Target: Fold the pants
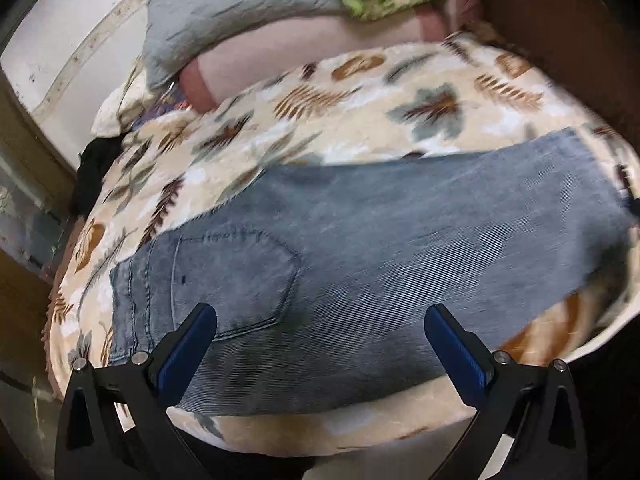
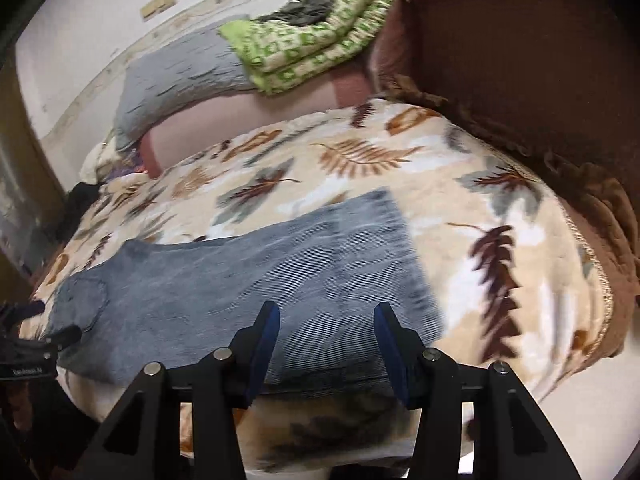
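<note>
Left wrist view shows us the pants (image 1: 360, 240) lying flat along the near edge of the leaf-print blanket (image 1: 360, 92), already doubled leg over leg, their long axis running side to side across our reach. Our left gripper (image 1: 320, 332) hovers spread wide and empty over the waistband and pocket end; our right gripper (image 2: 326, 328), also parted and holding nothing, hangs above the leg end near the hems. We judge each end sits nearest its own hand.

We hold our left tool (image 1: 320, 320) low in the frame, fingers wide apart. Our right tool (image 2: 326, 318) is open too, less wide.
</note>
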### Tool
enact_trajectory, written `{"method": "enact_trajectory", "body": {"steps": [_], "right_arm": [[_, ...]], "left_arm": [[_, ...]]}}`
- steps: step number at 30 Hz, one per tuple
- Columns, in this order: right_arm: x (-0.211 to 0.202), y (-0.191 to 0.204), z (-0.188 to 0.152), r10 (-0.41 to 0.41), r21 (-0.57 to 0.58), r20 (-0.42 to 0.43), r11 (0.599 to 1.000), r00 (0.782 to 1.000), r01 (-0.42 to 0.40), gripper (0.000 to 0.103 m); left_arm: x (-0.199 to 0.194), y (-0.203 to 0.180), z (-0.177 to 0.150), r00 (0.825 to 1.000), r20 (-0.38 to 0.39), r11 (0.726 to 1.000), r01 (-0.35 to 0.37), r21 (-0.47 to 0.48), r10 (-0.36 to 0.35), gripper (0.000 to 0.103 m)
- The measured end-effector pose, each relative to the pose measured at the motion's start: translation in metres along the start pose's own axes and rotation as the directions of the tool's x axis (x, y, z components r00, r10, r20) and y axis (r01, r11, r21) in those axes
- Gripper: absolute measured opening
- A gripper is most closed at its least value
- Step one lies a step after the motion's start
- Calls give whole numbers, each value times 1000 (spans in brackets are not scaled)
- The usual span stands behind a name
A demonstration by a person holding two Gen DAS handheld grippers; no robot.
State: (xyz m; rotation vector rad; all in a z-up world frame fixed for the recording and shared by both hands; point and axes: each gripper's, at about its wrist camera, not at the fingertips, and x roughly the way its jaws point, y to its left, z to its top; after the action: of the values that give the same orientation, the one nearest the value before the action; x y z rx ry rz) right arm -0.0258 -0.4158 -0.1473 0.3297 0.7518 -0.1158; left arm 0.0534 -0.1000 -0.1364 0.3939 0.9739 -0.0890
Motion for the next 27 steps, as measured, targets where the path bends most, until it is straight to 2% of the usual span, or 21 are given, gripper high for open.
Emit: {"method": "enact_trajectory", "body": {"steps": [5, 10, 13, 16, 23, 27], "right_arm": [[21, -20, 17, 58, 81, -44, 995, 997, -54, 53], [44, 0, 20, 121, 69, -99, 991, 988, -114, 53], [56, 6, 15, 72, 37, -152, 997, 986, -67, 53], [61, 3, 6, 59, 50, -199, 997, 978, -50, 53], [60, 2, -6, 31, 60, -234, 998, 972, -17, 54], [56, 6, -11, -1, 49, -237, 999, 972, 13, 54]], "left_arm": [[46, 32, -15, 989, -113, 993, -101, -61, 94, 103], [66, 48, -26, 984, -144, 990, -115, -86, 101, 103], [68, 52, -30, 989, -123, 991, -89, -101, 76, 103], [70, 56, -32, 990, -114, 990, -90, -110, 78, 103], [76, 75, -36, 992, -115, 985, -61, -159, 43, 103], [79, 79, -36, 992, -111, 984, -77, -161, 59, 103]]}}
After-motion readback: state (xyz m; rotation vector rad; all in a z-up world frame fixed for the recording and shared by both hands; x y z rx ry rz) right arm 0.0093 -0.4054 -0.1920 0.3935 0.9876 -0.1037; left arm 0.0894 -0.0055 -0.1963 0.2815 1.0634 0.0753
